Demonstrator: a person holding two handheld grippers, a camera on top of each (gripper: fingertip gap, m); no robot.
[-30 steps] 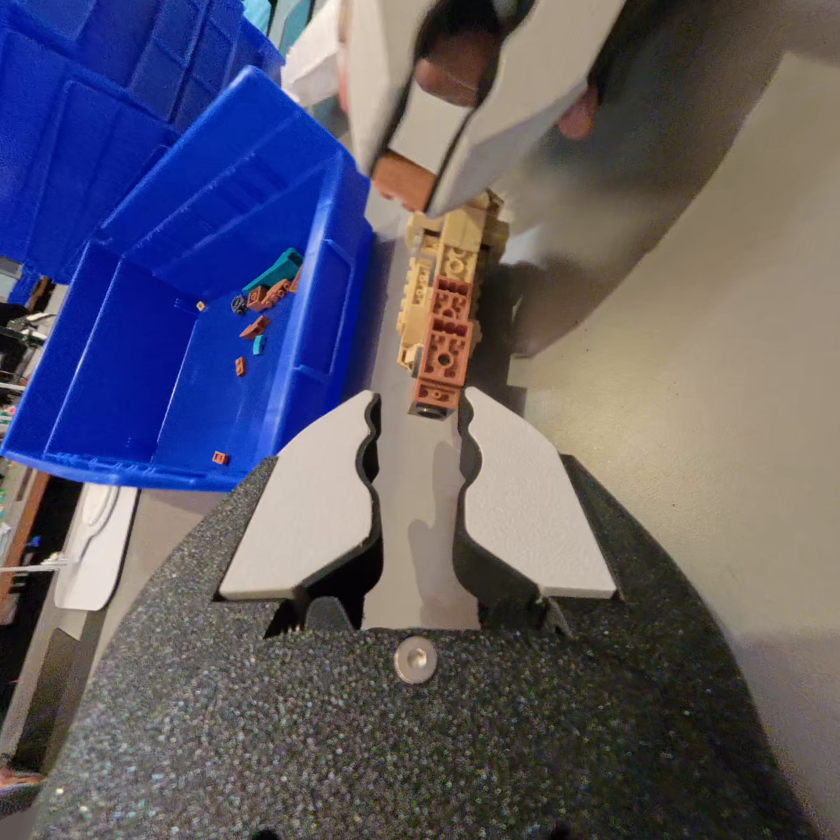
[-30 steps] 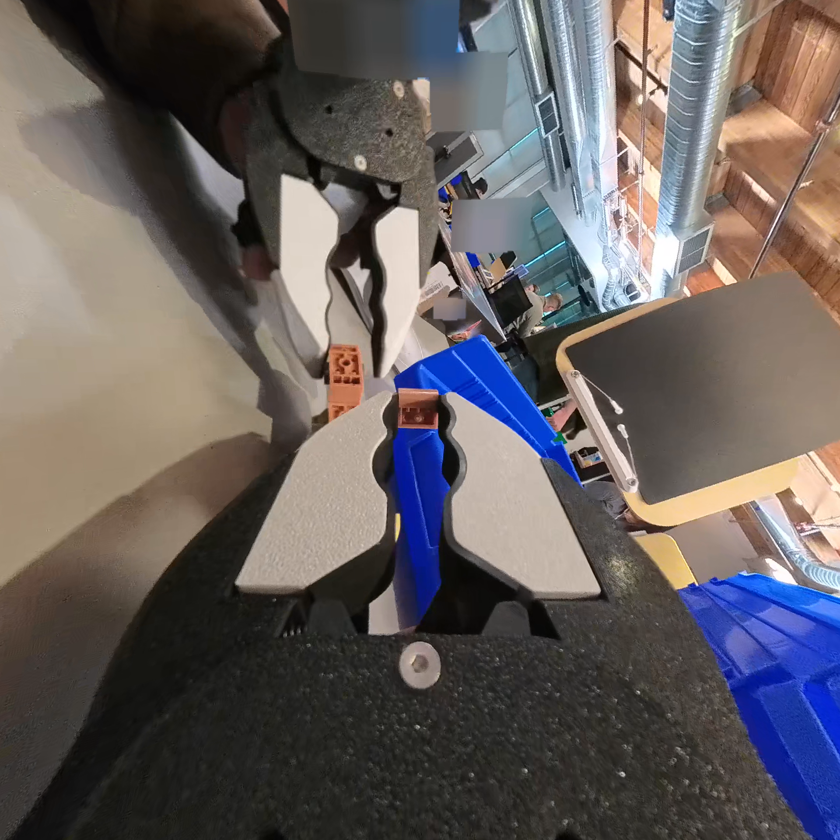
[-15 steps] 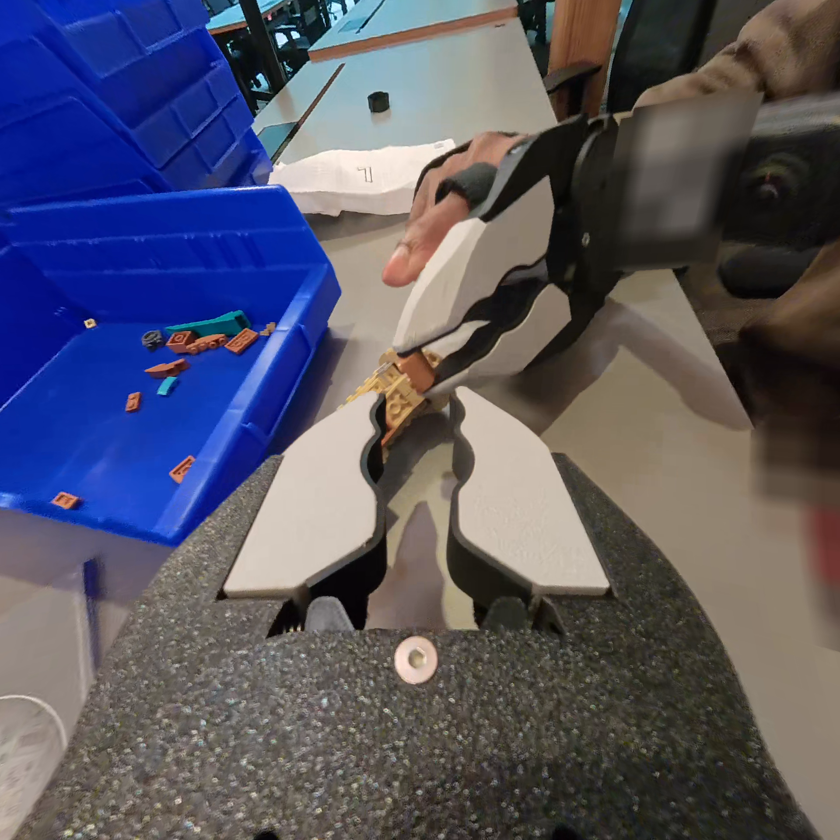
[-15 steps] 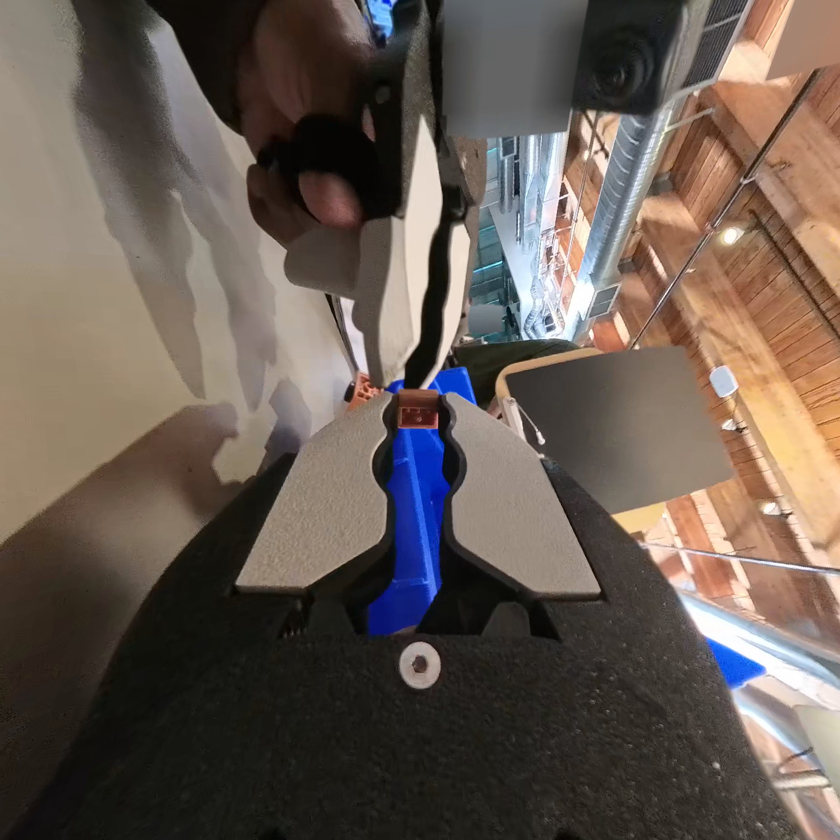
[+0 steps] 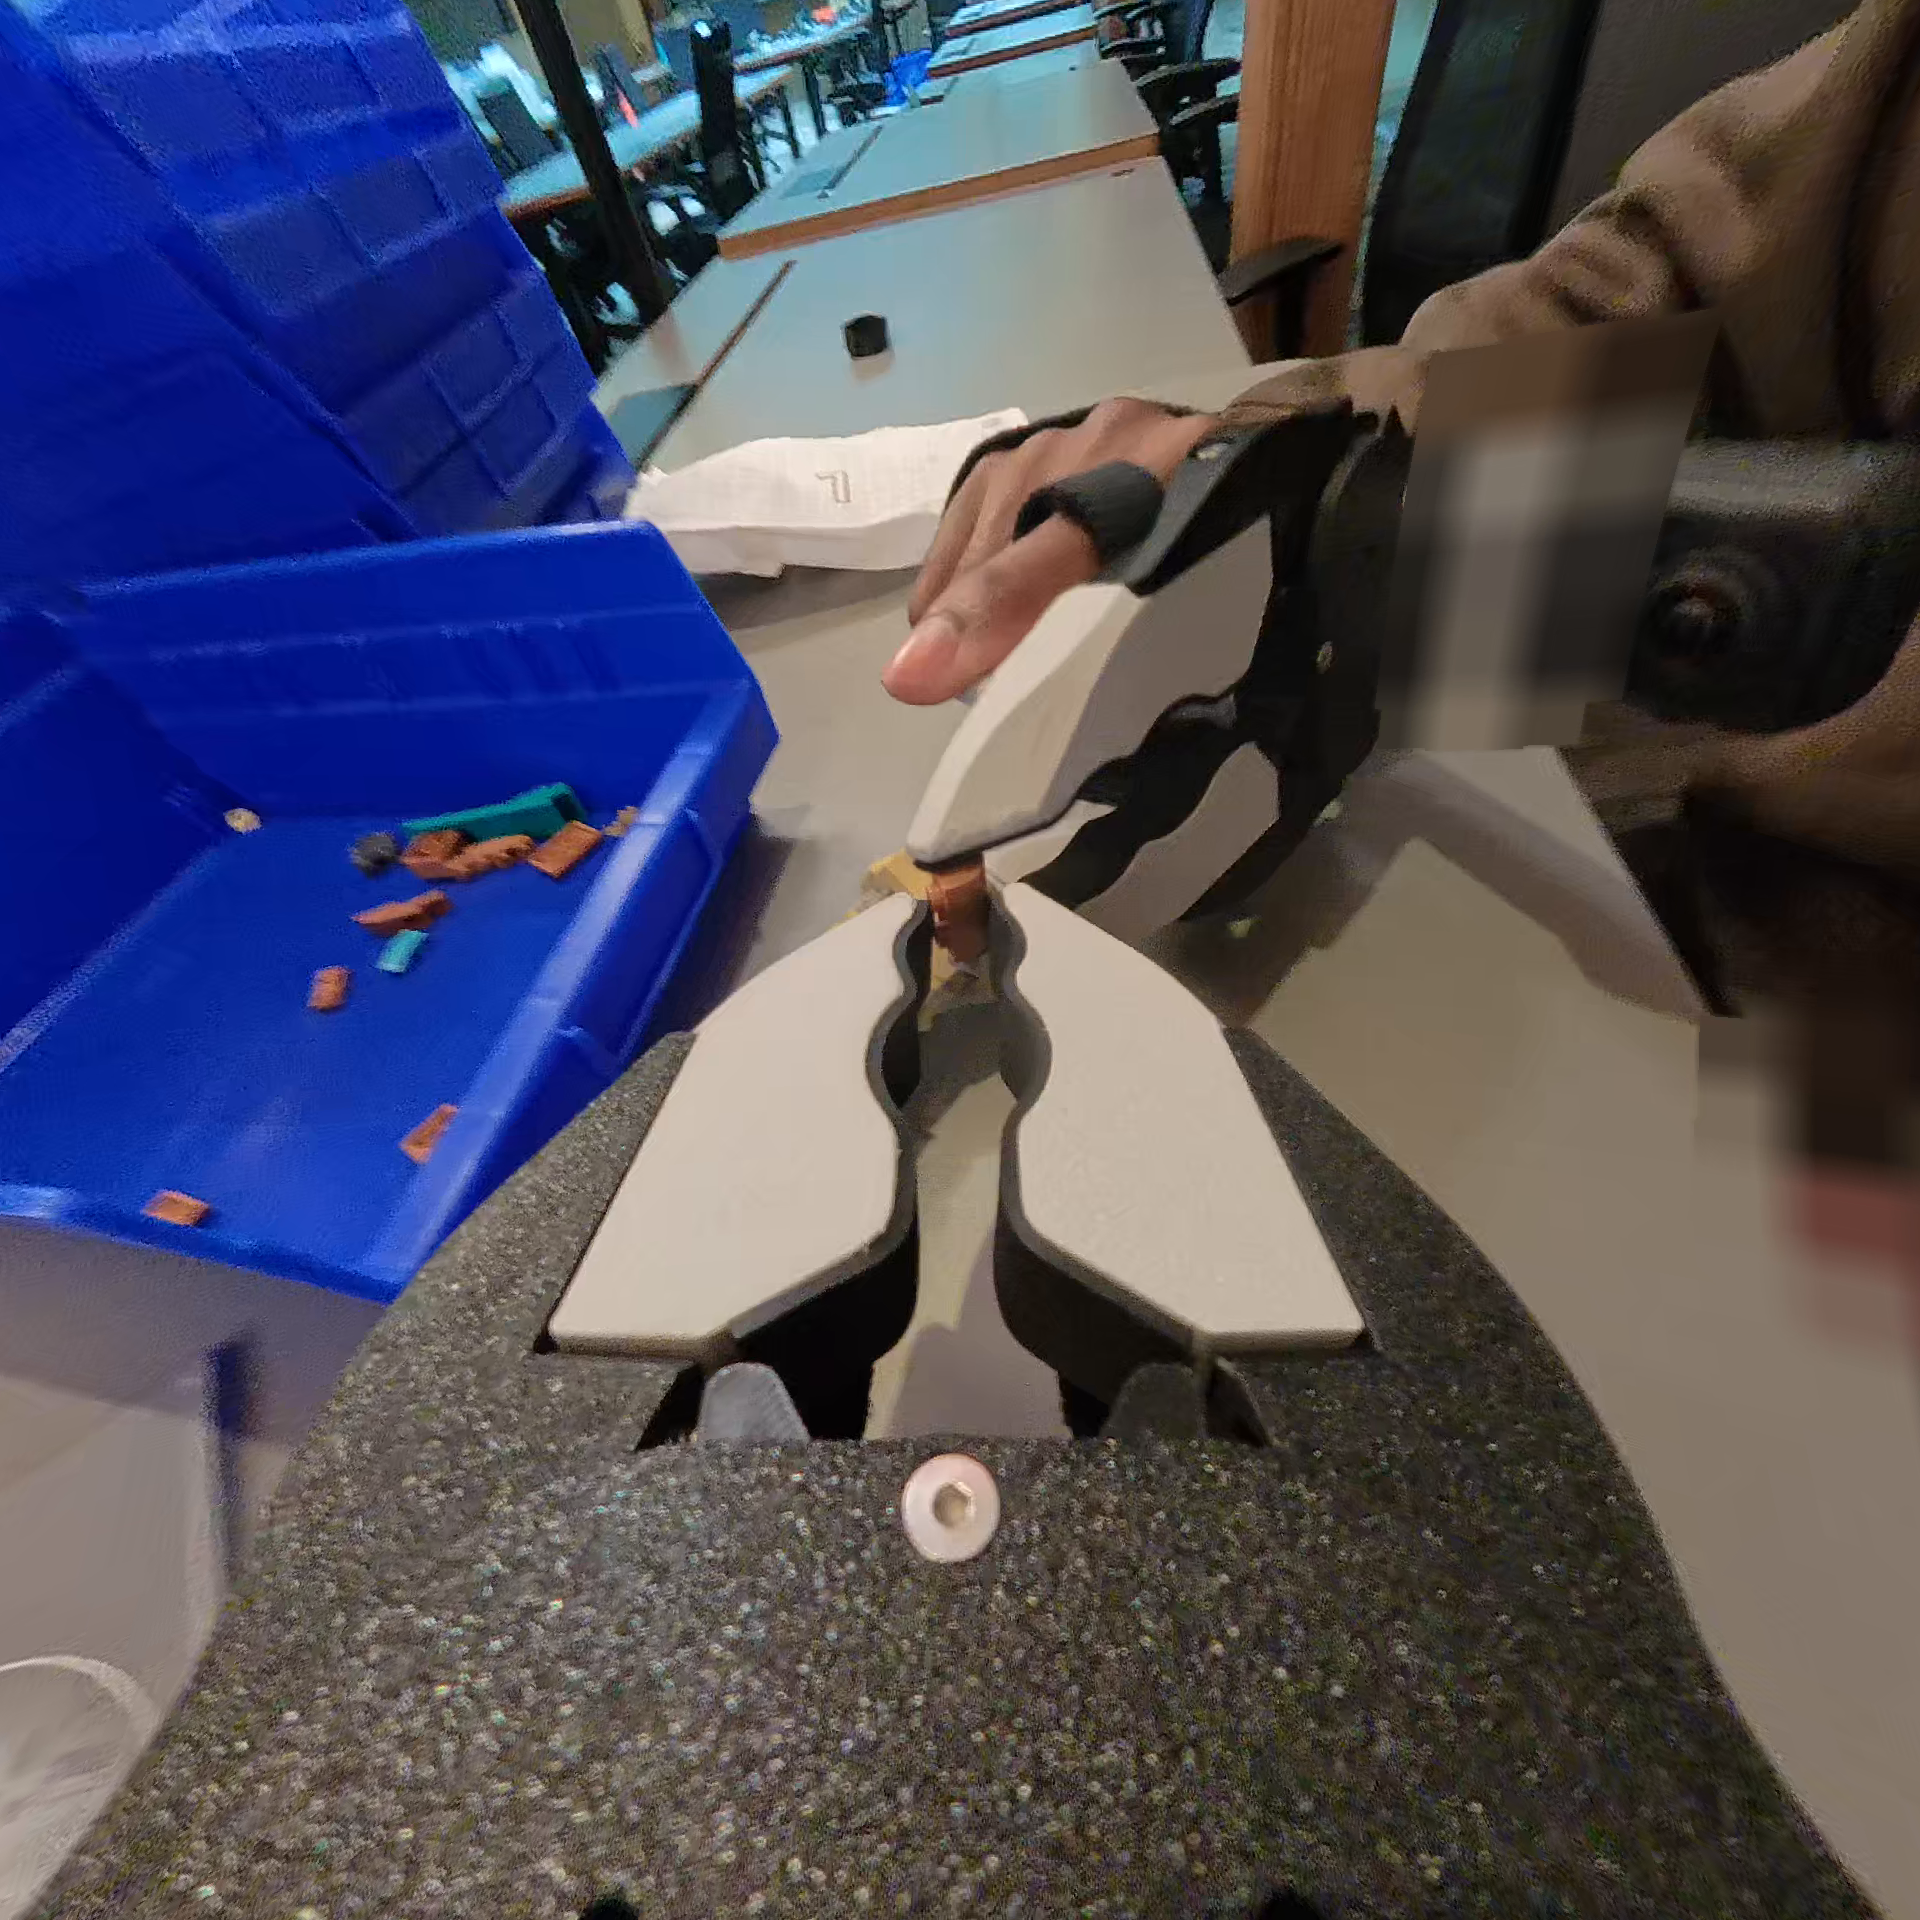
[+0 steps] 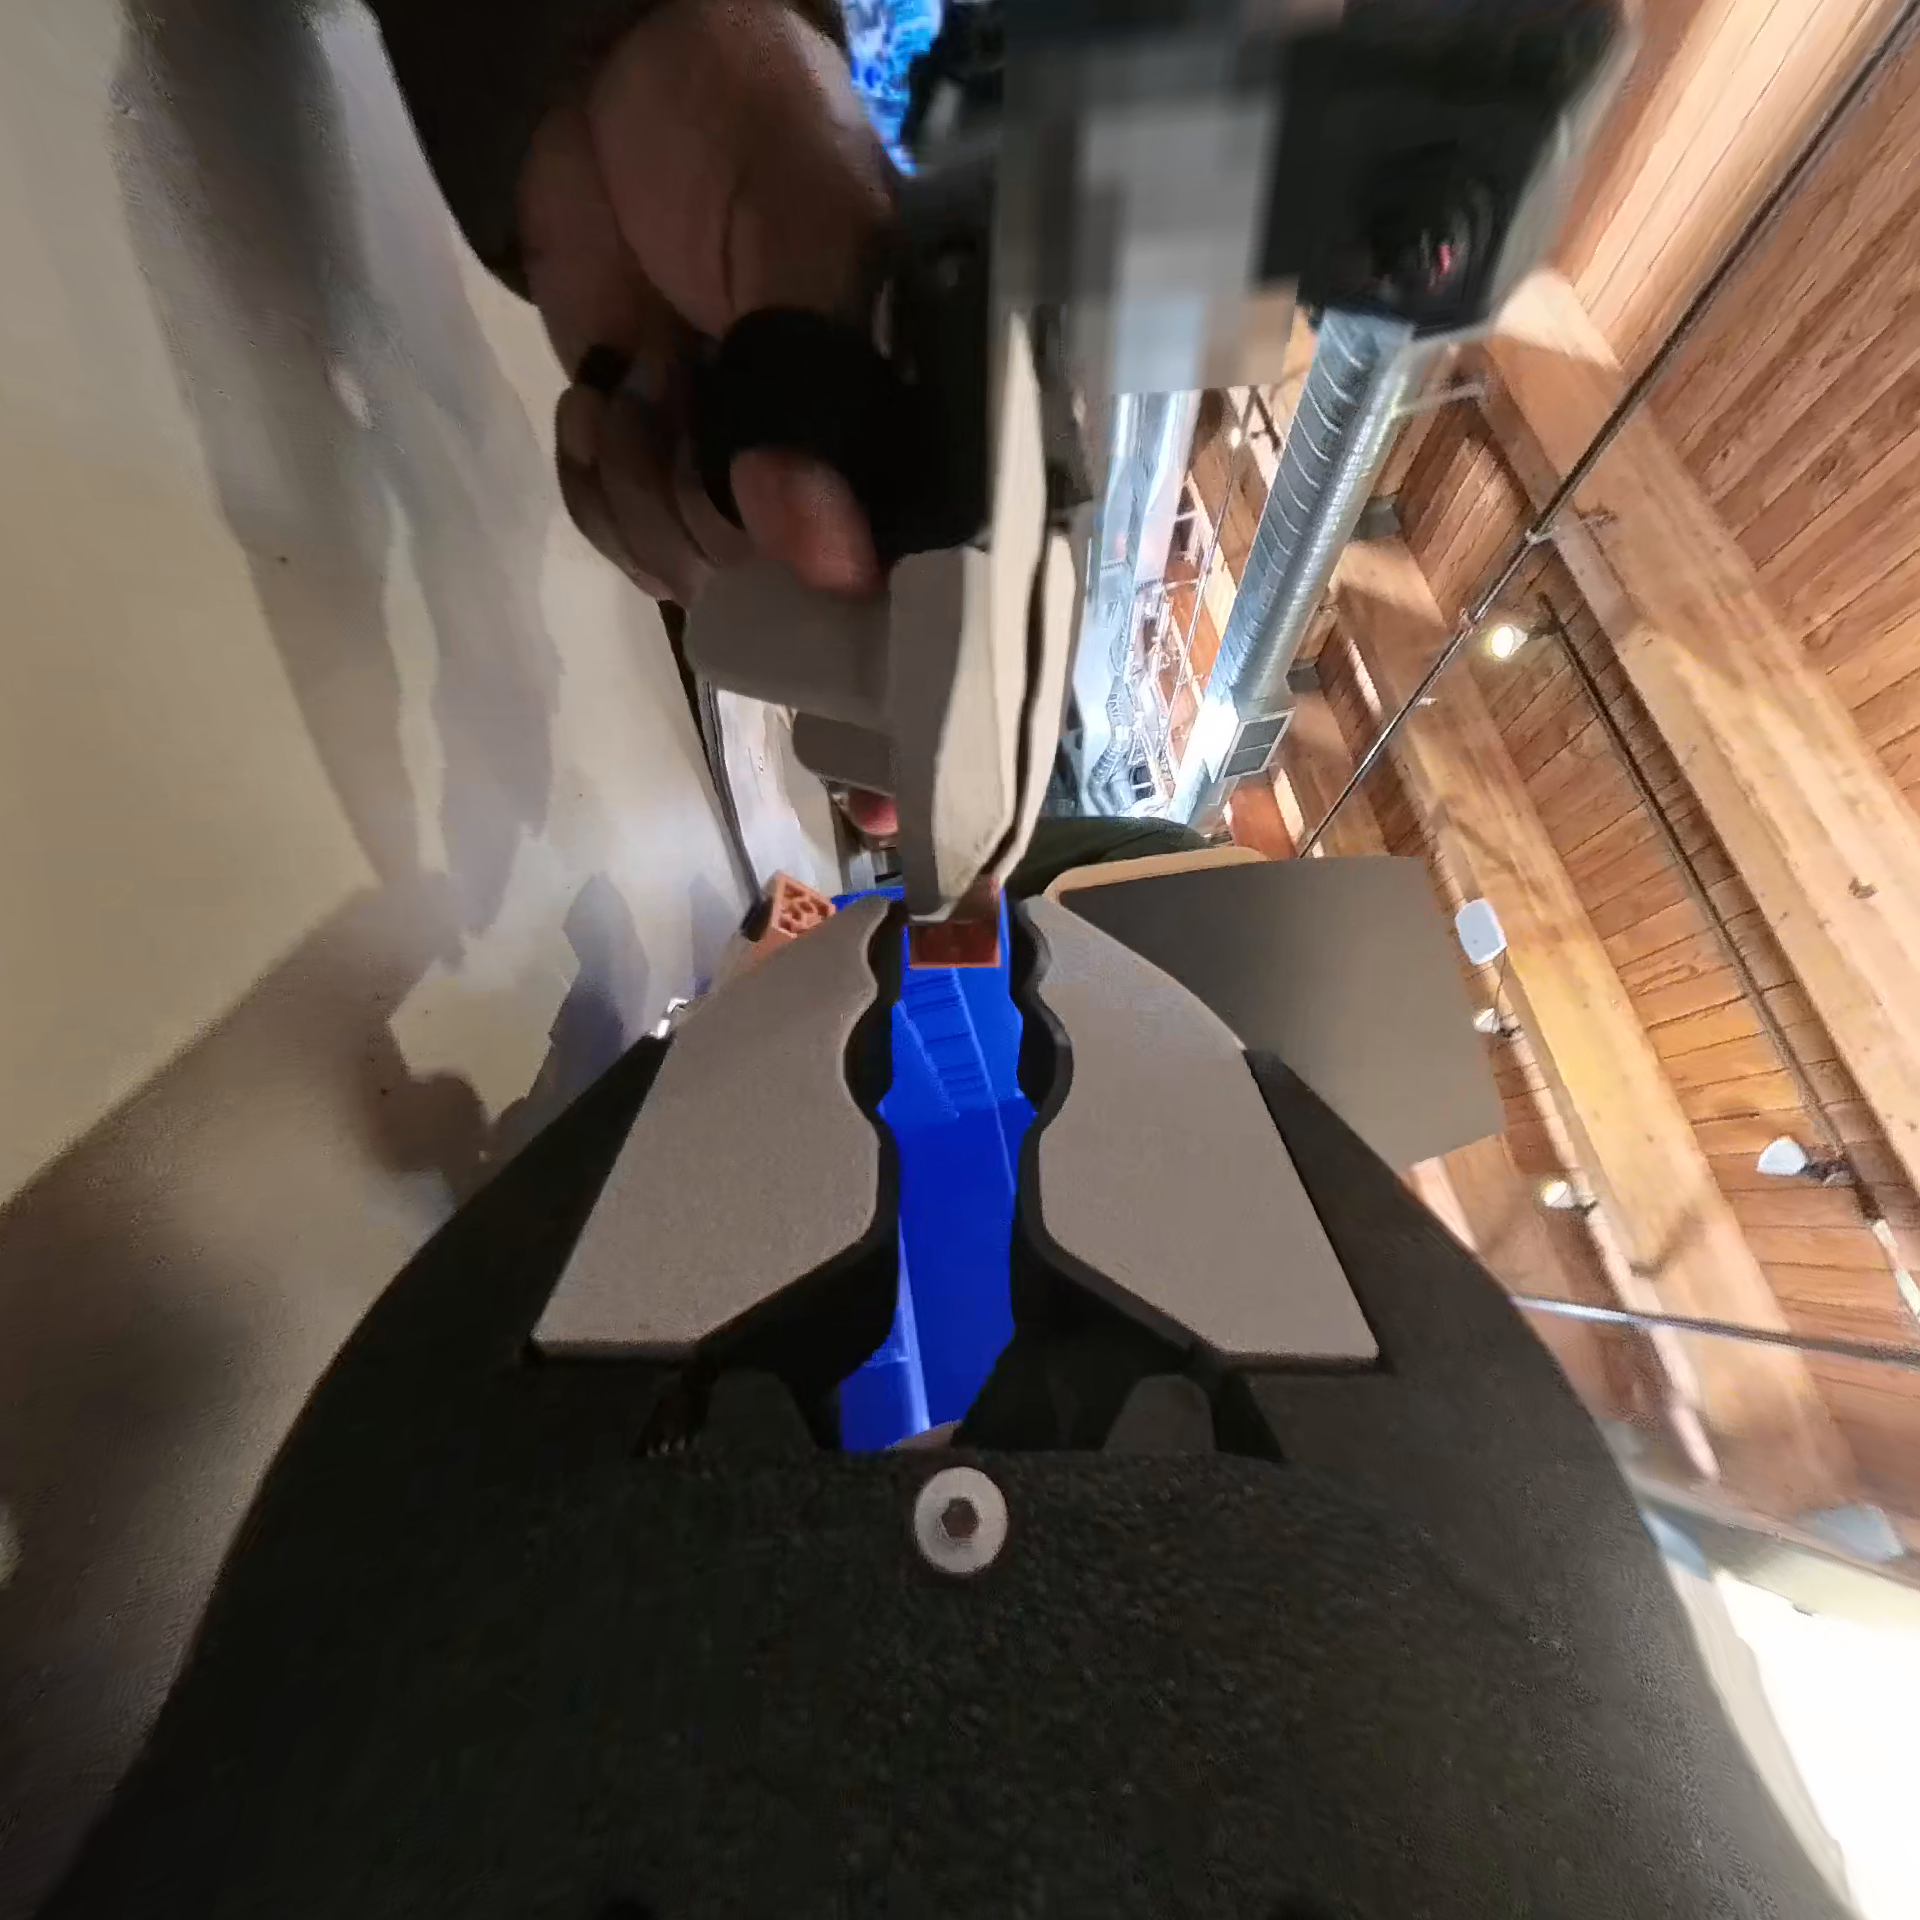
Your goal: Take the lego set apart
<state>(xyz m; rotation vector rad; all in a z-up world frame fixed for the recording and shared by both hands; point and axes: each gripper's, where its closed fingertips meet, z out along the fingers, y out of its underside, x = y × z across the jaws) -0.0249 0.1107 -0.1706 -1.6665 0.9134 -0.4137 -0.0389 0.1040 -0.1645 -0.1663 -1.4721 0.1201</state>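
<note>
My left gripper (image 5: 958,914) is shut on a small brown brick (image 5: 956,920), its two pads pressed on the brick's sides. My right gripper (image 5: 971,847) comes in from the upper right and meets the same brick from above. In the right wrist view the brown brick (image 6: 951,945) sits between my right gripper's (image 6: 951,920) fingertips with slim gaps on both sides, so that gripper is open. The left gripper's fingers (image 6: 966,790) pinch the brick from above there. A tan and brown brick model (image 6: 795,914) lies on the grey table (image 5: 1403,1091) just behind.
An open blue bin (image 5: 623,935) with several loose brown and teal pieces stands at the left; more blue bins (image 5: 260,312) are stacked behind. A white paper (image 5: 810,499) lies farther back. A person's hand (image 5: 997,582) rests on the right gripper. Left and right tips are no more than a few centimetres apart.
My left gripper swung round to the brick in the right gripper and closed on it. The right gripper's fingers have eased slightly off the brick.
</note>
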